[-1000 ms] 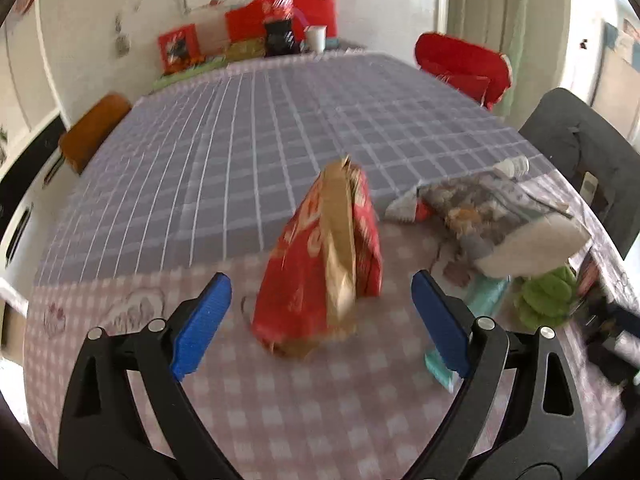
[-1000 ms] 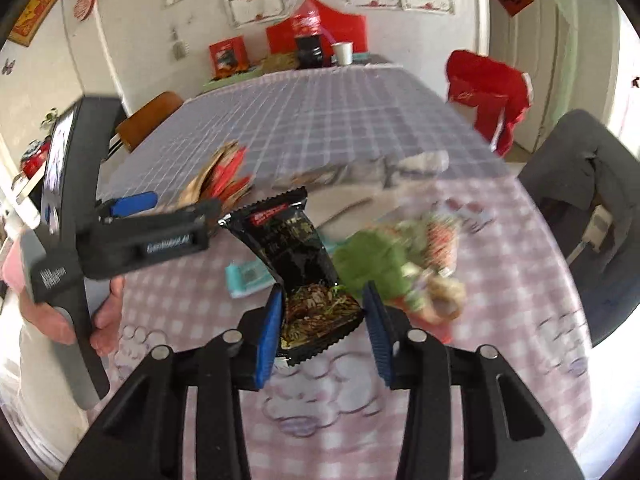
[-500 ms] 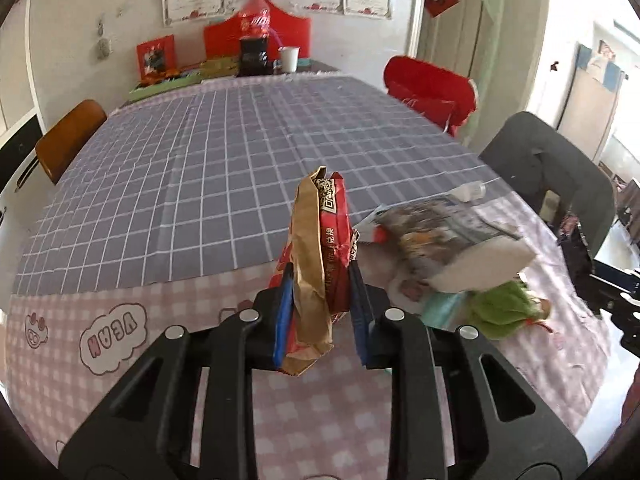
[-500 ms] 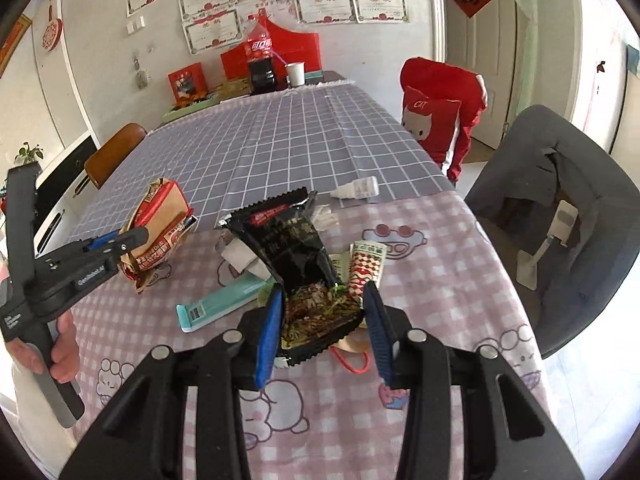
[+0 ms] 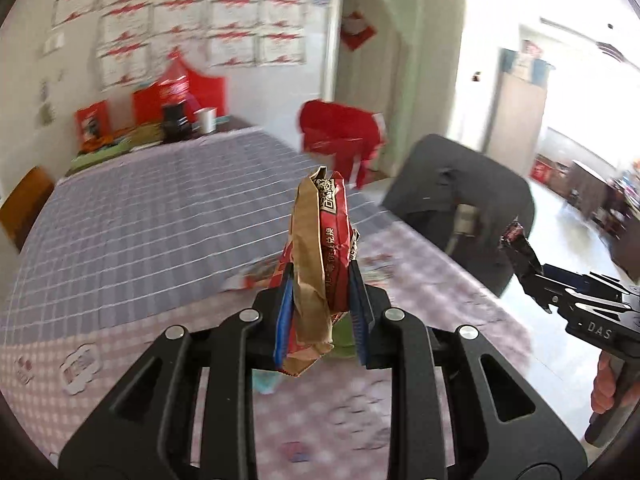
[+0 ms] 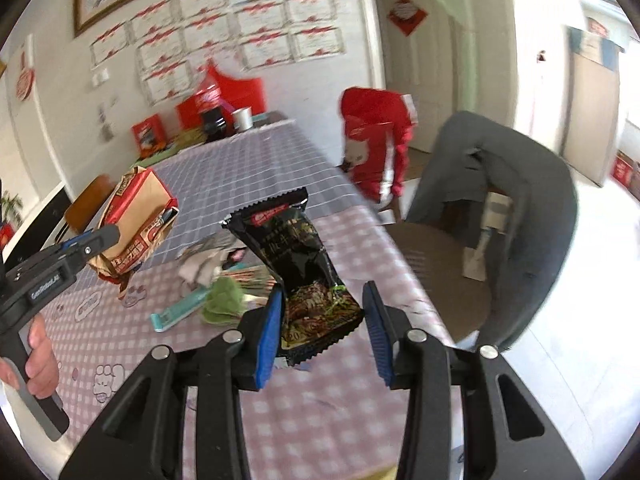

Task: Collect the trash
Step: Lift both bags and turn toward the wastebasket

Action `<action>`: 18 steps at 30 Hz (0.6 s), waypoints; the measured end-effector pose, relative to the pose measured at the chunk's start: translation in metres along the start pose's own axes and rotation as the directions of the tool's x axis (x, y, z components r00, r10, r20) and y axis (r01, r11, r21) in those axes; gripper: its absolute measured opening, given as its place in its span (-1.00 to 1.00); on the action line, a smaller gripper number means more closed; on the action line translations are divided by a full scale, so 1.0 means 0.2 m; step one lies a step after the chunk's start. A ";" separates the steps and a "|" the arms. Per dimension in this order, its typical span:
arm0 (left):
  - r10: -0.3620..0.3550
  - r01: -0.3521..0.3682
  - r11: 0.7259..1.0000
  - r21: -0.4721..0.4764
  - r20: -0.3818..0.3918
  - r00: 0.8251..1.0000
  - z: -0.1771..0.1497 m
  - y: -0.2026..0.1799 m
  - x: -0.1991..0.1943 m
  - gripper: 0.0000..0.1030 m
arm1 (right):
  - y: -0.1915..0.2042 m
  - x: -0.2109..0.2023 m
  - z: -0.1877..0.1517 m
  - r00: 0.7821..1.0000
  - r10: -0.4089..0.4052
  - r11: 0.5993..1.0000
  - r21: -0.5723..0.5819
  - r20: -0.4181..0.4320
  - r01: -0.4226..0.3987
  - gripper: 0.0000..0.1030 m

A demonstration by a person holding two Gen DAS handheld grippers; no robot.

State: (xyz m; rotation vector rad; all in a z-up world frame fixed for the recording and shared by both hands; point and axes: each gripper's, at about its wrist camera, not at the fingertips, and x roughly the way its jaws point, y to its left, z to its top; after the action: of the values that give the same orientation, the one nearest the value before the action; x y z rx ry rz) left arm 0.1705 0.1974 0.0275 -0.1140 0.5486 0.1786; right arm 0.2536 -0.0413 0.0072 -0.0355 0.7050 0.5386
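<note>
Fingers of the left gripper (image 5: 322, 316) still pinch the red bag (image 5: 320, 256), now lifted higher; the right gripper (image 6: 324, 330), parted wider, still holds the black wrapper (image 6: 304, 276).

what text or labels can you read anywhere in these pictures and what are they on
"DAS": on the body of the right hand-held gripper, seen from the left wrist view.
"20": near the bottom edge of the black snack packet.
A QR code, no readable words: near the top of the red and brown wrapper.
Chinese print on both wrappers: too small or blurred to read.
Lettering on the left hand-held gripper, certificates on the wall: too blurred.
</note>
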 end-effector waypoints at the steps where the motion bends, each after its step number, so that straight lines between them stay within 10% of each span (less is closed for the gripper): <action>1: -0.016 0.016 1.000 0.019 0.007 1.000 0.01 -0.07 0.00 -0.51 | -0.05 -0.03 -0.01 1.000 -0.013 1.000 0.015 0.008 0.013 -0.23; 18: -0.269 0.285 0.917 0.281 -0.095 0.958 -0.16 -1.24 0.08 -0.51 | -0.88 -0.67 -0.47 0.942 -0.333 0.904 0.297 0.033 0.309 -0.23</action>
State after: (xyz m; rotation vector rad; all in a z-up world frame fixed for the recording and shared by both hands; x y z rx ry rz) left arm 0.2175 -0.0482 0.0071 0.0923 0.6009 -0.1845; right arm 0.1961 -0.2738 -0.0071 0.1413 0.6739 0.1153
